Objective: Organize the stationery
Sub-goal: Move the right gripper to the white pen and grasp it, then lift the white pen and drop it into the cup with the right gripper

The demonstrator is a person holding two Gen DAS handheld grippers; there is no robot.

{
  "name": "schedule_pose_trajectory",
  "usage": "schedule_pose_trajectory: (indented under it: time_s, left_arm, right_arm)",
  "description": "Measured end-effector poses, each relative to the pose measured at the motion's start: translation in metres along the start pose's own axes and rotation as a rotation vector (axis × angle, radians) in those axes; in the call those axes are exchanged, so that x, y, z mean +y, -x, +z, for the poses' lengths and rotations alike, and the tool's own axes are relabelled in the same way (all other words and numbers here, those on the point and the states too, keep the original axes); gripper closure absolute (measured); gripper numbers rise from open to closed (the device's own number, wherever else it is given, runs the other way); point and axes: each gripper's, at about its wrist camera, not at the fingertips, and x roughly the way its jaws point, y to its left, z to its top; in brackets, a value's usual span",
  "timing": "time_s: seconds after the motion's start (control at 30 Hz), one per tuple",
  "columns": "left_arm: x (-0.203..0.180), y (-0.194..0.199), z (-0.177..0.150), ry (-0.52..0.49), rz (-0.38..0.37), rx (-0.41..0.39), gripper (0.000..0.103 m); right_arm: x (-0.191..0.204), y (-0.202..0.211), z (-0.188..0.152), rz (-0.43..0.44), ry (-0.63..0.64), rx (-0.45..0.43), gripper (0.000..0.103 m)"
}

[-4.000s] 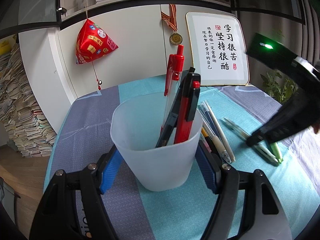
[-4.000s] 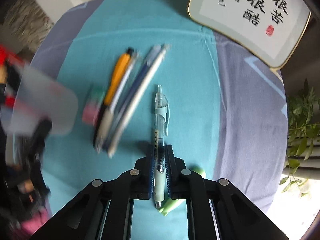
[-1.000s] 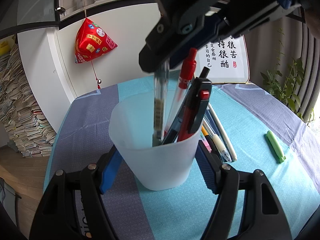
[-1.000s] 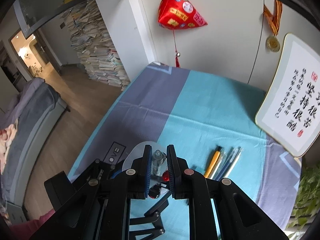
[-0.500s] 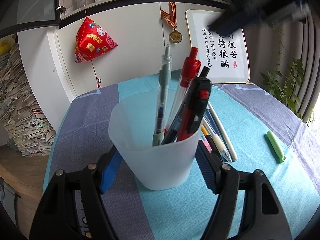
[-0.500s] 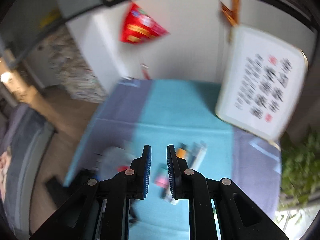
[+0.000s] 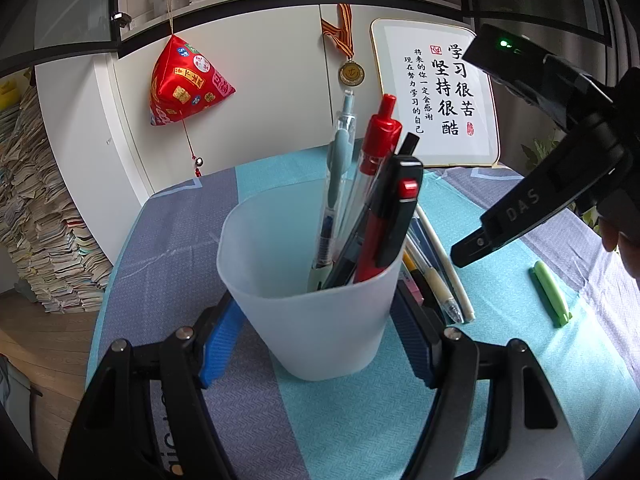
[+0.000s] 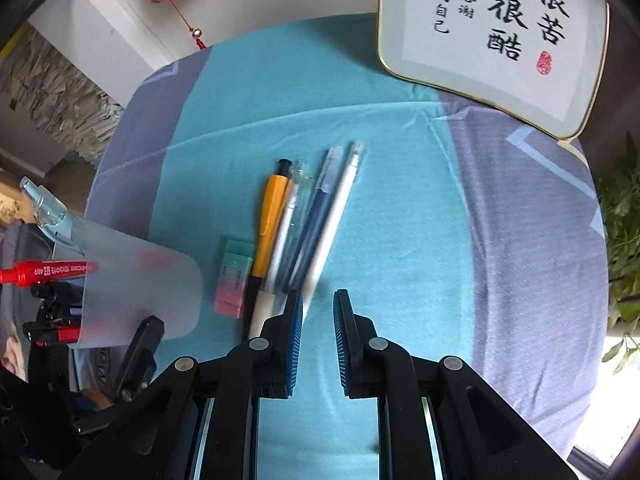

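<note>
A frosted plastic cup (image 7: 316, 300) stands on the cloth with my left gripper (image 7: 318, 320) shut on its sides. A pale blue pen (image 7: 340, 168), a red pen (image 7: 378, 148) and a black-and-red pen (image 7: 396, 216) stand in it. Right of the cup (image 8: 140, 280) lies a row of pens: orange (image 8: 272, 220), dark blue (image 8: 316, 216) and white (image 8: 336, 216), with a pink-and-green eraser (image 8: 236, 280) beside them. My right gripper (image 8: 318, 308) points down just right of the white pen's near end. Its jaws are drawn close and nothing is between them.
A green pen (image 7: 550, 294) lies alone at the right on the blue and grey cloth (image 8: 400, 200). A framed calligraphy board (image 8: 492, 32) leans at the table's back. The person's hand (image 7: 624, 240) holds the right gripper. Stacked papers stand on the floor at left.
The right gripper let the pale blue pen go into the cup, lifted away, then swung right and came down over the row of pens. The left gripper and the cup stayed put.
</note>
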Motion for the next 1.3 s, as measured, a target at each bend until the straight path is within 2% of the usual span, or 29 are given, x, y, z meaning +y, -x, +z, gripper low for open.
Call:
schedule_pose_trajectory:
  time_s: [0.37, 0.47, 0.57, 0.87, 1.0, 1.1, 1.17, 1.23, 1.3]
  left_arm:
    - [0.000, 0.001, 0.000, -0.003, 0.001, 0.000, 0.033]
    - [0.000, 0.001, 0.000, -0.002, 0.001, 0.000, 0.033]
    - [0.000, 0.001, 0.000, 0.000, -0.001, 0.001, 0.033]
    - [-0.001, 0.002, 0.000, -0.005, 0.001, 0.001, 0.033]
    - [-0.001, 0.002, 0.000, -0.006, 0.002, 0.001, 0.033]
    - [-0.001, 0.002, 0.000, -0.005, 0.001, 0.001, 0.033]
    - [-0.001, 0.002, 0.000, -0.004, 0.001, 0.002, 0.033]
    - [0.000, 0.001, 0.000, -0.004, 0.001, 0.002, 0.033]
    - [0.000, 0.001, 0.000, -0.003, 0.000, 0.003, 0.033]
  right_arm:
    - [0.012, -0.013, 0.005, -0.053, 0.028, 0.027, 0.087]
    - [0.021, -0.014, 0.006, -0.119, 0.086, 0.023, 0.088]
    - [0.021, -0.015, 0.006, -0.190, 0.106, 0.029, 0.093]
    - [-0.021, 0.001, -0.021, -0.113, 0.069, 0.108, 0.095]
    - [-0.018, 0.004, -0.031, -0.145, 0.125, 0.141, 0.095]
    - [-0.014, 0.010, -0.021, -0.161, 0.144, 0.114, 0.088]
    - [-0.012, 0.014, -0.010, -0.182, 0.136, 0.074, 0.070]
    - [-0.011, 0.016, 0.008, -0.212, 0.135, 0.021, 0.066]
    - [-0.009, 0.012, 0.021, -0.220, 0.128, 0.009, 0.067]
